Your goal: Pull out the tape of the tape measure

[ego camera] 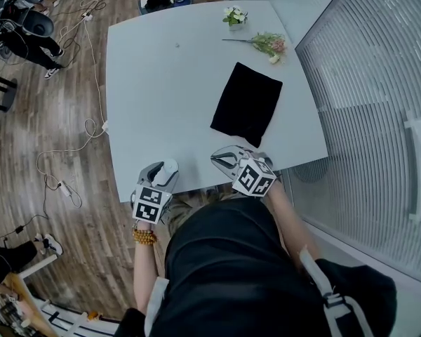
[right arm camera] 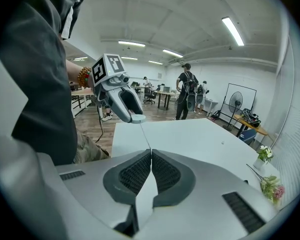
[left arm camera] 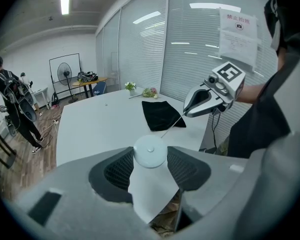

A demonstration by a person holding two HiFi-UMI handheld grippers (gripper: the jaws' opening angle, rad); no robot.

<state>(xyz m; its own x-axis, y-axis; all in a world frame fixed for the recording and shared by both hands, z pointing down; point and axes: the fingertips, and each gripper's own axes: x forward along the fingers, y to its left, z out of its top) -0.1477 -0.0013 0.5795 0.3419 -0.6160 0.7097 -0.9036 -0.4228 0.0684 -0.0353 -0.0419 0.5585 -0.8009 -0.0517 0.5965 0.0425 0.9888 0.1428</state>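
Clamping the tape measure (left arm camera: 149, 151) between your left gripper's (ego camera: 163, 173) jaws anchors it at the table's (ego camera: 168, 83) 6 o'clock edge, so your right gripper (right arm camera: 150, 156), pinched tight on the tape (right arm camera: 144, 136), can pull toward 3 o'clock.

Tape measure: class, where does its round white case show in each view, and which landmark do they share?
Head view: tape measure in the left claw, at the table's near edge.
Left gripper view: tape measure at centre, between the jaws.
Right gripper view: tape measure upper left, in the left claw.
Shared landmark: the flowers lying on the table.
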